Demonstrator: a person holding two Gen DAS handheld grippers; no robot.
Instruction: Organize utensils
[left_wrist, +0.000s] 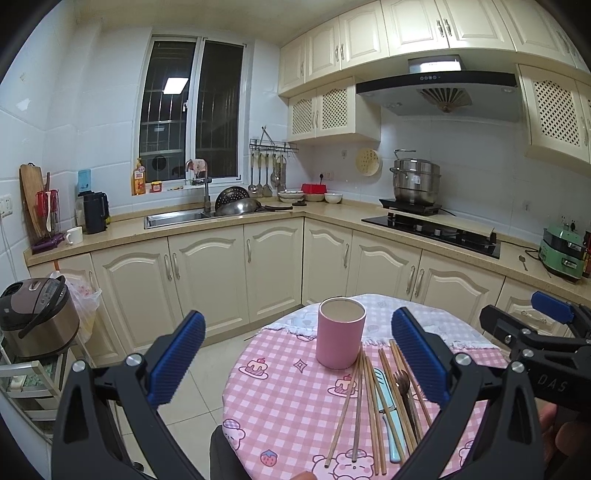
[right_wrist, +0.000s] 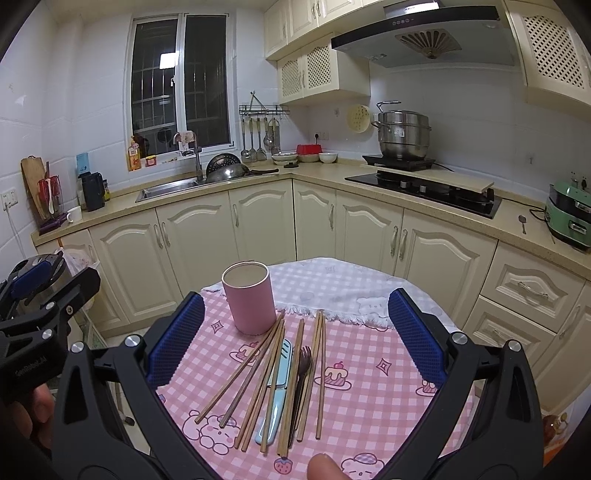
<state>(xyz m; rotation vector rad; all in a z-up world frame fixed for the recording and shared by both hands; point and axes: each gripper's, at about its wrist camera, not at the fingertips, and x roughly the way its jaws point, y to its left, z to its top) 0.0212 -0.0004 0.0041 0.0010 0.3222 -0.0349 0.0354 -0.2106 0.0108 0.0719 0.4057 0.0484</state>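
A pink cylindrical cup (left_wrist: 340, 333) (right_wrist: 250, 297) stands upright and empty on a small round table with a pink checked cloth (left_wrist: 280, 406) (right_wrist: 369, 398). In front of it lie several wooden chopsticks (left_wrist: 360, 406) (right_wrist: 255, 384), a light blue knife (left_wrist: 388, 413) (right_wrist: 276, 395) and a dark fork (left_wrist: 403, 387) (right_wrist: 303, 373), all loose on the cloth. My left gripper (left_wrist: 299, 365) hovers open above the table's near left. My right gripper (right_wrist: 295, 332) is open too, over the utensil pile. Neither holds anything. Each gripper shows at the edge of the other's view.
A white fringed cloth (right_wrist: 340, 291) covers the table's far part. Behind run cream cabinets, a sink (left_wrist: 173, 218) with pans, a hob (left_wrist: 432, 230) and a steel pot (left_wrist: 415, 181). A rice cooker (left_wrist: 35, 317) stands on a rack at left. A fingertip (right_wrist: 325, 467) shows at the bottom edge.
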